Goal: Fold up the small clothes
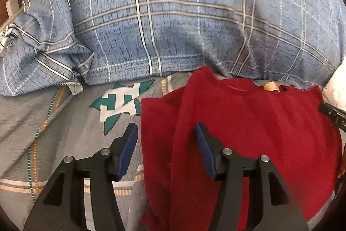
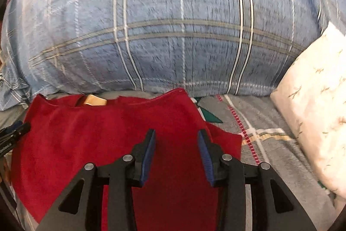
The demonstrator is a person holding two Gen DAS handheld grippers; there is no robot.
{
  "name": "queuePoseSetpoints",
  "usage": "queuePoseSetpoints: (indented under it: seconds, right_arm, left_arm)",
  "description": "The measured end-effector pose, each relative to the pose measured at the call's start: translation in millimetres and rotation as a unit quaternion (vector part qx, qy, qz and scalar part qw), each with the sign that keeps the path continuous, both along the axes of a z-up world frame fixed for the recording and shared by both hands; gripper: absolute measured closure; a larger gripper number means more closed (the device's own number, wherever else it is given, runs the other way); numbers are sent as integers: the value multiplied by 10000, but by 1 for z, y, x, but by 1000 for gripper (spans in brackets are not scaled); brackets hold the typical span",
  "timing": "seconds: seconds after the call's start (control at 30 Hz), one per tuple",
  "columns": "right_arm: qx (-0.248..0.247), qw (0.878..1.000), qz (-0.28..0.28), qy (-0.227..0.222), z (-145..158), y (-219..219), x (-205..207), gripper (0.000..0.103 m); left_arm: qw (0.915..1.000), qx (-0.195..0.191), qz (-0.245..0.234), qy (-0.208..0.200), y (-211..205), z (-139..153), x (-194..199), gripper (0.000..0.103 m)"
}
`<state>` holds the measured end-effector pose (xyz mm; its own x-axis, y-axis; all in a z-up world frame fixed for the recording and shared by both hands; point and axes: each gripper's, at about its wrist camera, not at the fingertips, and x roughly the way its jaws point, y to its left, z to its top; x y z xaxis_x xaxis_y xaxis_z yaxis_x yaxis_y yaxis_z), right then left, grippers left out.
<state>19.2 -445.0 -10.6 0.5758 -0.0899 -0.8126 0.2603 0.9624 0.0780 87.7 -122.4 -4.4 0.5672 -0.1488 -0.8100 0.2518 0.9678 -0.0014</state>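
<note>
Grey patterned bedsheet (image 1: pixel 71 122) covers the bed on which the work is done, and a big blue checked pillow (image 1: pixel 173 21) lies across the far side of both views.

Left gripper (image 1: pixel 166 133) points down at the bed with its jaws apart. Its right finger lies over a red garment (image 1: pixel 259 122), and its left finger hangs over bare sheet just off the garment's left edge. A raised fold of the red cloth runs up between the two fingers, but the blue pads (image 1: pixel 127 151) do not press on it. Ahead of the gripper, a teal and white star print shows on the sheet. Beyond that to the left, a crumpled corner of the blue pillowcase sags onto the bed. At the right border of this view, a black part of the other tool pokes in.

Right gripper (image 2: pixel 176 138) also points down with its jaws apart, narrower than the left. Both fingers hover over the right part of the red garment, nothing pinched between them. At the garment's far edge, near the neckline, a tan tag (image 2: pixel 93 101) shows. To the right of the gripper lies bare sheet, and farther right a white pillow (image 2: pixel 313 101) with a faint leafy print.
</note>
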Motion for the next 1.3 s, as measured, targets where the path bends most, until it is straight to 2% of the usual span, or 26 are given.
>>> queuePoseSetpoints:
  seconds: [0.13, 0.3, 0.43, 0.53, 0.7, 0.8, 1.07, 1.2, 1.3]
  right_arm:
    - [91, 9999, -65, 7, -10, -5, 7, 65]
    - [-68, 9999, -34, 87, -14, 3, 15, 64]
    - [-137, 9999, -66, -79, 2, 16, 10, 61]
    - [-79, 9995, 165, -247, 20, 33, 1, 57]
    - [-370, 9958, 752, -375, 39, 82, -2, 56]
    - [-664, 9939, 793, -378, 42, 100, -7, 53]
    - [-736, 9927, 929, -223, 30, 128, -7, 51]
    - [-722, 9925, 973, -175, 33, 134, -9, 51]
    - [-461, 9926, 1110, -184, 34, 143, -1, 51]
  left_arm:
    - [10000, 33, 26, -18, 1, -6, 5, 42]
    - [10000, 30, 70, -10, 1, -10, 7, 38]
    - [10000, -25, 92, 14, 4, -9, 7, 38]
    - [9999, -77, 84, 23, 9, -2, 1, 38]
    - [9994, -312, 97, 97, 20, 12, -19, 38]
    - [9995, -302, 2, 14, 24, 20, -40, 38]
    - [9991, -373, 8, -219, 37, 27, -79, 33]
    - [9974, -714, 82, -22, 47, 19, -79, 33]
    - [9952, -960, 110, 116, 55, 14, -80, 32]
